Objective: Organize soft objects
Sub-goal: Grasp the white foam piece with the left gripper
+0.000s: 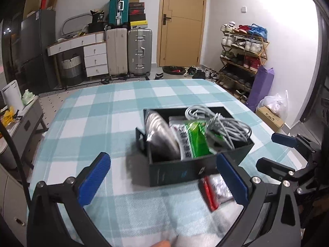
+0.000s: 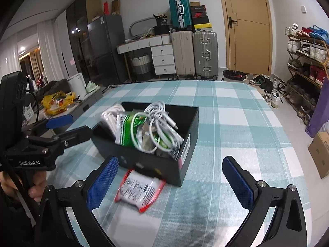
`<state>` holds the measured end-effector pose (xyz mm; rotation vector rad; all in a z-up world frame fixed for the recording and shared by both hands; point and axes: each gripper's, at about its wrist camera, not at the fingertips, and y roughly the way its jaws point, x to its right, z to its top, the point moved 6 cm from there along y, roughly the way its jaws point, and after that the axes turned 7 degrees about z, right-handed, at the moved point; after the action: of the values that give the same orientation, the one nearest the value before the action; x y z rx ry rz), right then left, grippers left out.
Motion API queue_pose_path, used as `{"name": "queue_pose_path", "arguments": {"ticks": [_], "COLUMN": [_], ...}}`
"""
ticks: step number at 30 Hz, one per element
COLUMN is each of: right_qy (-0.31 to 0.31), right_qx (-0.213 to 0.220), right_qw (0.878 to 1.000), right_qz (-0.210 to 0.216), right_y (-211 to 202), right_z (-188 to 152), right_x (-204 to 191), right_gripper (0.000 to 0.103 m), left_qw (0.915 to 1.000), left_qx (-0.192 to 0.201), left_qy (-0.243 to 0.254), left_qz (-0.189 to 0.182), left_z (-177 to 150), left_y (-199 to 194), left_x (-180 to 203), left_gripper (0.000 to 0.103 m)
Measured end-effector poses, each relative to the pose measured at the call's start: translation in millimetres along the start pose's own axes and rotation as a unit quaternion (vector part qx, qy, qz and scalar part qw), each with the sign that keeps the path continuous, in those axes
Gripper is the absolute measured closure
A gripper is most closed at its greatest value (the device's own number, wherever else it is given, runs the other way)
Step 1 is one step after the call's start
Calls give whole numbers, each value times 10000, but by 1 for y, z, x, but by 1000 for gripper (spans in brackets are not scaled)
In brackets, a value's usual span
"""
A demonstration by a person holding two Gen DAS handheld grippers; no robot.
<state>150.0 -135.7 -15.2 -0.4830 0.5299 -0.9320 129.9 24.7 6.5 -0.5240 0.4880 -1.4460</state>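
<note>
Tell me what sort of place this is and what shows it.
Probably a lived-in home, likely an entry or living area: a loaded shoe rack by the wooden door, suitcases stacked against the wall, and a checked cloth over the table.

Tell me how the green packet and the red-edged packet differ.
The green packet sits inside the black box; the red-edged packet lies outside on the checked cloth. The green packet is tangled among white cables; the red-edged one lies flat and alone. Both are soft plastic packets.
</note>
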Motion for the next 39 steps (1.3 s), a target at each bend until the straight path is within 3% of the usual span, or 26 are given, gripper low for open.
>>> {"name": "queue_pose_path", "arguments": {"ticks": [6, 24, 32, 39], "right_qy": [-78, -122, -113, -103], "right_qx": [-135, -243, -302, -319], "right_qw": [9997, 9992, 9991, 9990], "right_qz": [196, 297, 292, 284], "right_y": [-6, -7, -4, -3], "right_z": [-13, -16, -18, -19], "right_x": [-10, -16, -15, -15], "right_gripper": [1, 1, 0, 0], "left_qw": [9999, 9976, 9900, 9839], "left_qx": [-106, -389, -724, -855], "left_qy": [10, 559, 1011, 1416], "left_qz": [134, -119, -658, -673], "left_z": [-19, -74, -92, -102], "left_y": [-10, -29, -32, -31], "left_x": [-4, 23, 46, 62], "left_gripper": [0, 0, 0, 0]}}
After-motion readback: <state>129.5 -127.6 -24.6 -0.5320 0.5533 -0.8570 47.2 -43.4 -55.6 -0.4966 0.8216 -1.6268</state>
